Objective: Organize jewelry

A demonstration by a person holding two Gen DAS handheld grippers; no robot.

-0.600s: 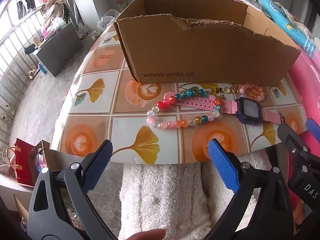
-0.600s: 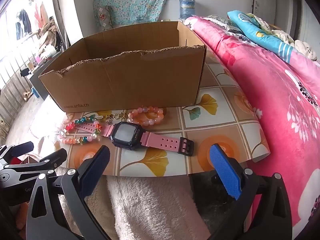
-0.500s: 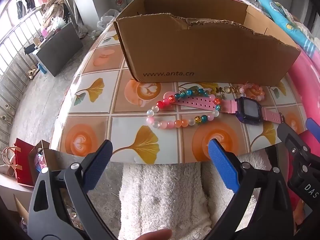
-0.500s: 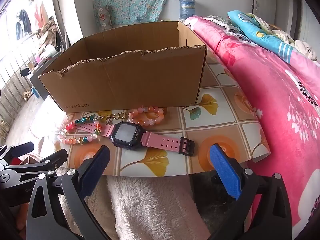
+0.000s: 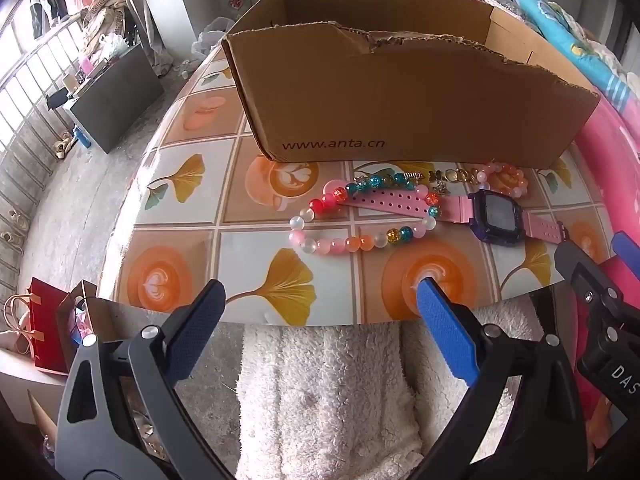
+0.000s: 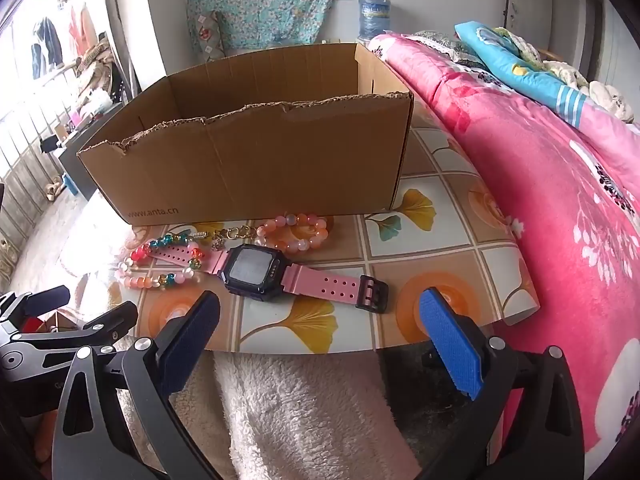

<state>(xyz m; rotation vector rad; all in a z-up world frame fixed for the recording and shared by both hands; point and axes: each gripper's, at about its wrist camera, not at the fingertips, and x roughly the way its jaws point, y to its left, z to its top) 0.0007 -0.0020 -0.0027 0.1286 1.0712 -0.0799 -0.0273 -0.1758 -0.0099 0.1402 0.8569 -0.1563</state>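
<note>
A pink-strapped watch [image 6: 256,270] [image 5: 496,216] lies on the tiled tabletop [image 5: 192,216] in front of an open cardboard box [image 5: 400,112] [image 6: 256,160]. A multicoloured bead bracelet [image 5: 360,220] [image 6: 160,264] loops over the watch's left strap. A peach bead bracelet [image 6: 298,230] [image 5: 504,178] and a gold chain piece [image 6: 234,234] lie by the box wall. My left gripper [image 5: 320,312] is open over the table's near edge, short of the beads. My right gripper [image 6: 320,320] is open, just in front of the watch, with nothing between its fingers.
A pink floral quilt [image 6: 540,184] rises along the table's right side. White fleece fabric [image 5: 320,400] lies below the near table edge. A red gift bag [image 5: 44,328] and a dark low cabinet [image 5: 112,100] stand on the floor at the left.
A fingertip that showed at the bottom edge of the left wrist view is gone. Both grippers and the jewelry have kept still.
</note>
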